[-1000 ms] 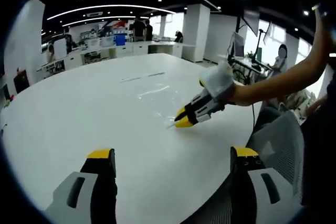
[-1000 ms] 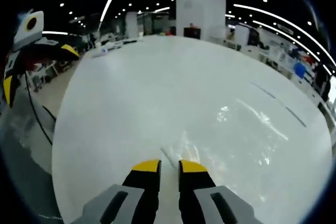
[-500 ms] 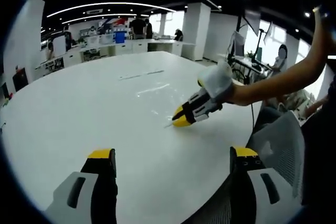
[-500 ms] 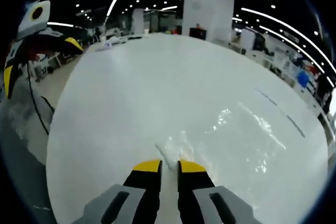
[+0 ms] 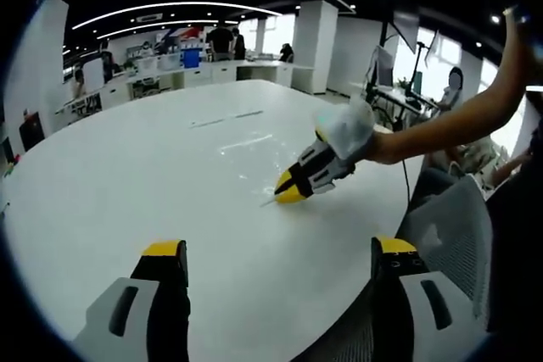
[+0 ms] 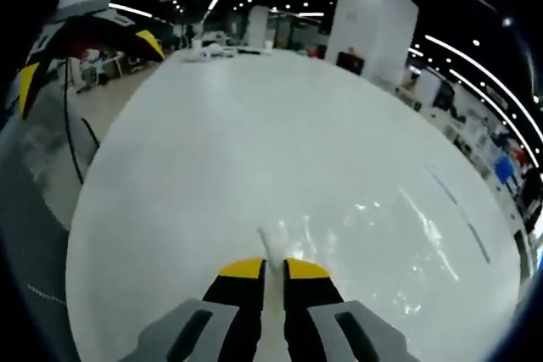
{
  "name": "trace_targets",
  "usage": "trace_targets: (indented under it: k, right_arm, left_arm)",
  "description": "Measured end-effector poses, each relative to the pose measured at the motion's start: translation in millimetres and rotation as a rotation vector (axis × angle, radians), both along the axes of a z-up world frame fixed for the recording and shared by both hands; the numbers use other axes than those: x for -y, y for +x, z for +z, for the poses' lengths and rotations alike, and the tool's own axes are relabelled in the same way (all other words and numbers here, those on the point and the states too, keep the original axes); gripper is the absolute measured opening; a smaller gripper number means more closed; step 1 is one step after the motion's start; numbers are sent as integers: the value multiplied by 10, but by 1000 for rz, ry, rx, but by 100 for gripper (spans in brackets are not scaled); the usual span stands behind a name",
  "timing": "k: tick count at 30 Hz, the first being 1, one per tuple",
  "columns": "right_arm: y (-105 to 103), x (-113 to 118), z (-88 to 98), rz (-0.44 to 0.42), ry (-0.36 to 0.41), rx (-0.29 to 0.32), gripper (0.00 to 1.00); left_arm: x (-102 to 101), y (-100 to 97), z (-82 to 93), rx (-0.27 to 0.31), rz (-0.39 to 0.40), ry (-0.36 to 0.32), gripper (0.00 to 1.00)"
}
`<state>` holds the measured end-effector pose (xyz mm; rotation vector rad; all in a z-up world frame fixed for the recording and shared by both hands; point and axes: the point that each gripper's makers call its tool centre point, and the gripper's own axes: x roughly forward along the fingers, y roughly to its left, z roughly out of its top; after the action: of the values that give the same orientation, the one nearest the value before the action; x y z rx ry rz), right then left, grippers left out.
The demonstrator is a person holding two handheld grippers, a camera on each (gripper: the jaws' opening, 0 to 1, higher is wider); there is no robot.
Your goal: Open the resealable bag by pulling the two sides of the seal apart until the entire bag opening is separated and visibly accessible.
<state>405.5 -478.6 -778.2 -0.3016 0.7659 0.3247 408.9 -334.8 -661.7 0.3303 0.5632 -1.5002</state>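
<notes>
White tabletop [image 5: 127, 184] carries the clear resealable bag [image 6: 373, 235]; your right gripper [image 6: 273, 270] pinches its near corner, jaws nearly together. Your left gripper [image 5: 276, 252] hangs wide apart, touching nothing.

A clear resealable bag [image 6: 373, 226] lies on the white table [image 5: 127, 175].

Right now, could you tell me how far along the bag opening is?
Early stage. Done: the right gripper looks shut on a corner of the clear resealable bag, which lies flat on the white table. In hand: that one-sided grip. Left: the left gripper hangs open, off the bag; the seal shows no parted opening.
</notes>
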Motion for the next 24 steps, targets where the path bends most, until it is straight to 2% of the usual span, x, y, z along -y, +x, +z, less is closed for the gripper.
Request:
trace_targets:
  k: [7, 10, 16, 20, 24]
  right_arm:
    - [9, 15, 8, 3, 3, 3, 1]
    - [-18, 10, 29, 33, -37, -4, 0]
    - [-42, -16, 37, 41, -13, -7, 0]
    - [-31, -27, 103, 10, 41, 7, 0]
    - [-74, -54, 137, 7, 60, 7, 0]
  left_arm:
    - [-2, -10, -12, 6, 1, 6, 87]
    - [5, -27, 1, 9, -1, 4, 87]
    - [21, -58, -2, 15, -9, 7, 87]
    - [25, -69, 24, 20, -10, 2, 87]
    - [5, -70, 5, 39, -18, 15, 86]
